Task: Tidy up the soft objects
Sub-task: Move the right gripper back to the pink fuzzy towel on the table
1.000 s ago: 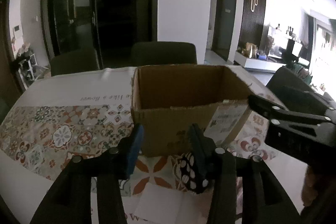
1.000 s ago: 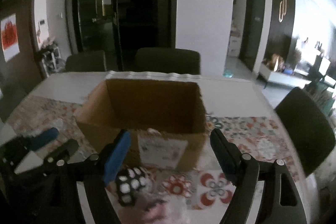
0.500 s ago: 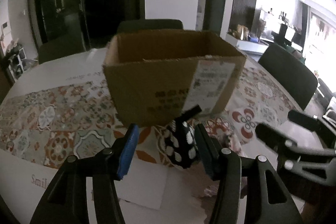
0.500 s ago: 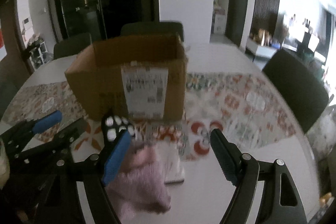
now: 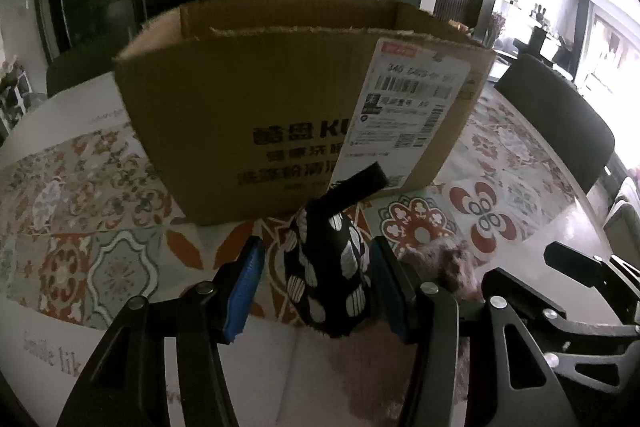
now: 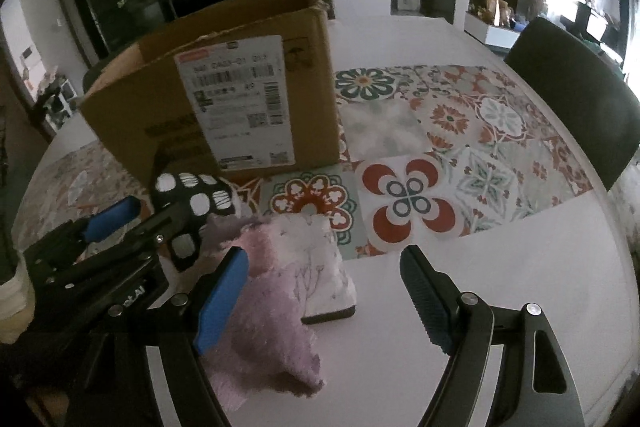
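The black white-spotted soft toy (image 5: pixel 328 279) is framed by the half-spread left claw (image 5: pixel 316 287), no pad pressing it; its long axis runs away from the camera, its black strap aimed at the cardboard box (image 5: pixel 280 99). The pink fluffy cloth (image 6: pixel 276 291) is framed by the wide right claw (image 6: pixel 324 303) on the surface (image 6: pixel 480 307). Compared with a second earlier, both claws are seen lower, and the box nearer.

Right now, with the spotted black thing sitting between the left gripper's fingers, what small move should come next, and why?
Probably close the left gripper on the spotted black pouch. It sits between the open fingers, one pad at its side, in front of the cardboard box it likely belongs in.
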A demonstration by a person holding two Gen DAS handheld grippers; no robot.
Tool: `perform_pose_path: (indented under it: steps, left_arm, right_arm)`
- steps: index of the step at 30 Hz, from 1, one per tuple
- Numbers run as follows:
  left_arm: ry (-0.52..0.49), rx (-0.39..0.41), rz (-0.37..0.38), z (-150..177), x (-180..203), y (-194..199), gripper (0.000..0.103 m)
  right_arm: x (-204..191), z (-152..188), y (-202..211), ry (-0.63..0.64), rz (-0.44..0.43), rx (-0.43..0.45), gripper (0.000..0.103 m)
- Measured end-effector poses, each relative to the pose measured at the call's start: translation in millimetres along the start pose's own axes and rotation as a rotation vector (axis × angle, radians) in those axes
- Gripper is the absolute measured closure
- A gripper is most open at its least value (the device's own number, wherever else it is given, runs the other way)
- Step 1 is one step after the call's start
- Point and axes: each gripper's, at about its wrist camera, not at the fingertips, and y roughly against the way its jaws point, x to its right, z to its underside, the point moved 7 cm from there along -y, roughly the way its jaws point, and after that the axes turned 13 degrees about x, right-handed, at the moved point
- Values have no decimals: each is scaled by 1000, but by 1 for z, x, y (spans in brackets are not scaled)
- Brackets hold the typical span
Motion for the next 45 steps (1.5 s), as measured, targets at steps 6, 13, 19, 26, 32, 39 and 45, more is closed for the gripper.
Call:
perform_pose_path:
  steps: [6, 13, 19, 26, 32, 39, 45]
  left_arm:
    - [8, -35, 8, 1, 0, -19, 70]
    - [13, -48, 28, 2, 1, -21, 84]
    - [0, 26, 2, -14, -5, 14, 84]
    - [-10, 90, -34, -19, -7, 66, 84]
    - [-21, 129, -93, -4, -9, 94, 84]
    - [43, 76, -102, 37, -21, 112, 84]
    - [82, 32, -111, 53, -28, 107, 84]
  right_arm:
    - [3, -5, -11, -21, 16, -4, 24]
    - [3, -8, -13, -25, 16, 2, 24]
    - [-2, -10, -2, -26, -23, 14, 24]
    - [-14, -5, 18, -11, -122, 12, 24]
    - [-28, 12, 28, 21, -190, -23, 24]
    - [-38, 29, 32, 58, -229, -36, 24]
    - [-48, 34, 23, 84, -237, -54, 24]
